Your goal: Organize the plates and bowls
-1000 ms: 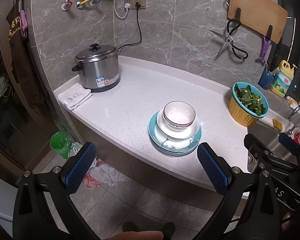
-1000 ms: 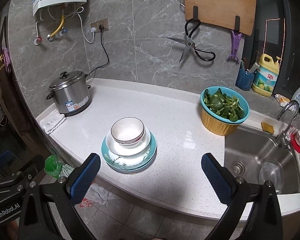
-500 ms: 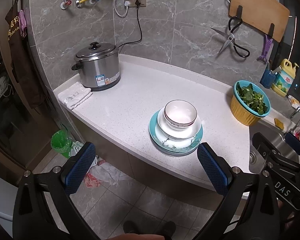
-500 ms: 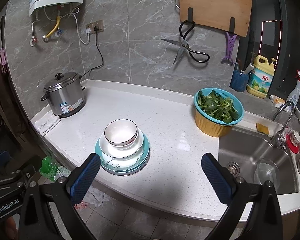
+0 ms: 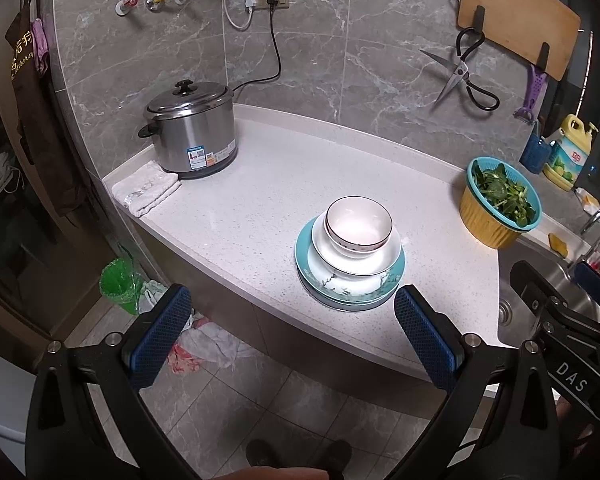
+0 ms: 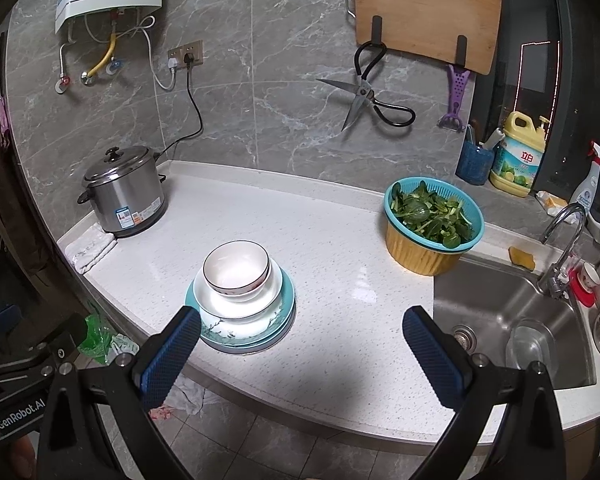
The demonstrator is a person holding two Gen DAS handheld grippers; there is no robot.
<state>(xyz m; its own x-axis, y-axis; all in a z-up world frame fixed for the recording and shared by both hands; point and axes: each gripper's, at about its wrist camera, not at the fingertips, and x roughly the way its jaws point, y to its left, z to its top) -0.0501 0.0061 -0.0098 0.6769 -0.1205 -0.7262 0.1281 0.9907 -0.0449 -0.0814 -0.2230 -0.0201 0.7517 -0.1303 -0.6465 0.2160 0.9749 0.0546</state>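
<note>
A white bowl [image 5: 358, 227] [image 6: 236, 267] sits on top of a wider white dish [image 5: 388, 261] [image 6: 274, 292], which rests on teal patterned plates [image 5: 314, 276] [image 6: 284, 322], all stacked near the counter's front edge. My left gripper [image 5: 292, 332] is open and empty, held back over the floor in front of the counter. My right gripper [image 6: 300, 350] is open too, hovering above the front edge just right of the stack. Each gripper's body shows at the edge of the other's view.
A steel rice cooker [image 5: 190, 130] [image 6: 124, 192] and a folded cloth [image 5: 146, 192] stand at the counter's left end. A yellow-and-teal basket of greens [image 5: 498, 208] [image 6: 432, 224] sits right of the stack, beside the sink [image 6: 512, 316]. Scissors and a cutting board hang on the wall.
Both grippers have drawn slightly back and up from the counter, so the stack looks a little smaller. Their jaws stay open and the dishes have not moved.
</note>
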